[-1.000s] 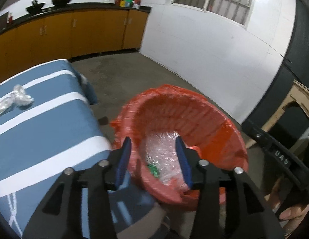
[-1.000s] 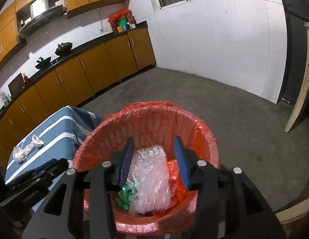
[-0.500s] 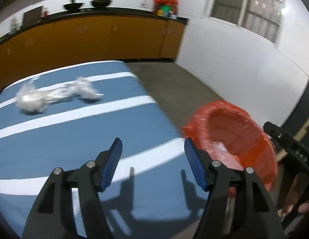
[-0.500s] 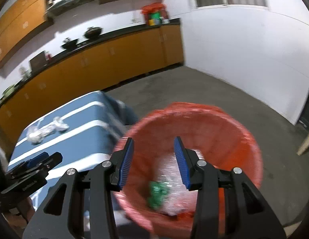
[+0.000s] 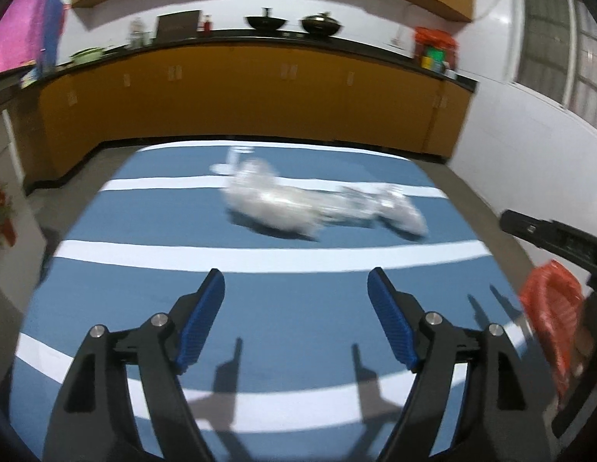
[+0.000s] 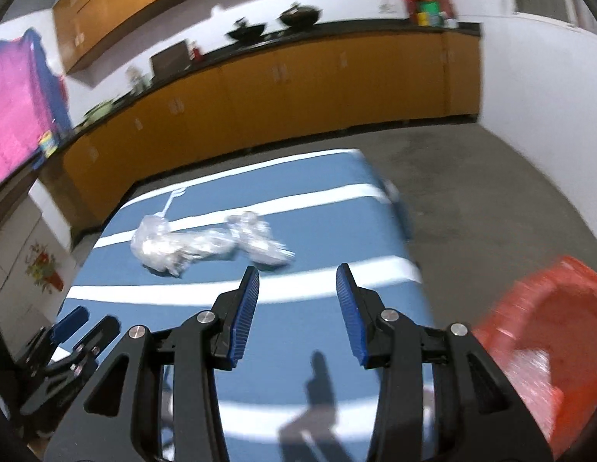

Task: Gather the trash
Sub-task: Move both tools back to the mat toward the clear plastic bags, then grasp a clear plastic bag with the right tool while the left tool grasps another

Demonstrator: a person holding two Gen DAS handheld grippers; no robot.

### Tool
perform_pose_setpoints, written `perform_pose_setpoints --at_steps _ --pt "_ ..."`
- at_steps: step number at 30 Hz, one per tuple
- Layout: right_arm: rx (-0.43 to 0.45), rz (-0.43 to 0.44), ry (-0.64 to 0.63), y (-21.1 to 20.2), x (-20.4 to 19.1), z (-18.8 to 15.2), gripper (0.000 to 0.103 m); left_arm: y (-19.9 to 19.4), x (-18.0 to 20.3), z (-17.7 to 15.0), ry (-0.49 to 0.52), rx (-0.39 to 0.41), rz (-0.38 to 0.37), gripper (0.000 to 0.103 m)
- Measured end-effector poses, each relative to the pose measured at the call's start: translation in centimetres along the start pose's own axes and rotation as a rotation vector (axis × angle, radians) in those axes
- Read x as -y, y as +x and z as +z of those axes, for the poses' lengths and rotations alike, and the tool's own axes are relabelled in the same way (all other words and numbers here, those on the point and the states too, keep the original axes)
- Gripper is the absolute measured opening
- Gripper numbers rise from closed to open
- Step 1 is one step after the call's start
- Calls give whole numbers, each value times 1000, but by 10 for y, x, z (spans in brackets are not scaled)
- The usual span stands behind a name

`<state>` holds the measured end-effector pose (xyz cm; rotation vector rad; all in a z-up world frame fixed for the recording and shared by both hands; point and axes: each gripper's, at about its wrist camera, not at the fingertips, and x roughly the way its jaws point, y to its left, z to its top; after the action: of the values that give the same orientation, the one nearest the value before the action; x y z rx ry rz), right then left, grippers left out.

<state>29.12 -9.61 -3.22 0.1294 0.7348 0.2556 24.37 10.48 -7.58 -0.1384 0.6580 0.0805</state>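
Crumpled clear plastic wrap (image 5: 321,202) (image 6: 206,244) lies across the far half of a blue table with white stripes (image 5: 260,300) (image 6: 321,200). A white plastic fork (image 6: 170,202) pokes out behind it. My left gripper (image 5: 296,283) hovers over the table short of the wrap, its jaws opening with nothing between them. My right gripper (image 6: 297,277) is open and empty, just right of the wrap's near end. The red-lined trash basket (image 6: 545,331) (image 5: 550,308) stands off the table's right side.
Orange cabinets with a black counter (image 5: 260,88) run along the back wall, with pans on top. Grey concrete floor (image 6: 472,200) lies right of the table. A pink cloth (image 6: 17,107) hangs at the left. The other gripper's black body (image 5: 556,238) reaches in at the right edge.
Both grippers have swung left from above the trash basket to over the table. The wrap is now ahead of them, the basket is off to the right, and the left jaws have widened.
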Motion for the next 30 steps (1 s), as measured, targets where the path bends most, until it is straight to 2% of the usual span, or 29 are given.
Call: perform_pose_setpoints --at_steps 6,14,15,17,20,25,30 --pt "-79 3 -73 71 -30 18 43 10 -35 10 -51 9 58 80" --pt "-150 -13 -104 113 -34 17 43 33 -44 29 -71 15 67 84" --pt "-164 -13 -113 117 -34 16 40 37 -43 32 -74 16 62 85" --pt "-184 -13 -126 118 -31 13 29 46 -40 39 -80 14 52 86" --pt "-182 -10 -115 109 -21 8 25 59 -32 48 -76 10 39 88" --pt "-170 -22 -84 87 1 -3 24 92 -16 66 -51 -19 43 88" --pt "-163 -21 -84 75 9 -10 24 125 -7 75 -8 -97 73 87"
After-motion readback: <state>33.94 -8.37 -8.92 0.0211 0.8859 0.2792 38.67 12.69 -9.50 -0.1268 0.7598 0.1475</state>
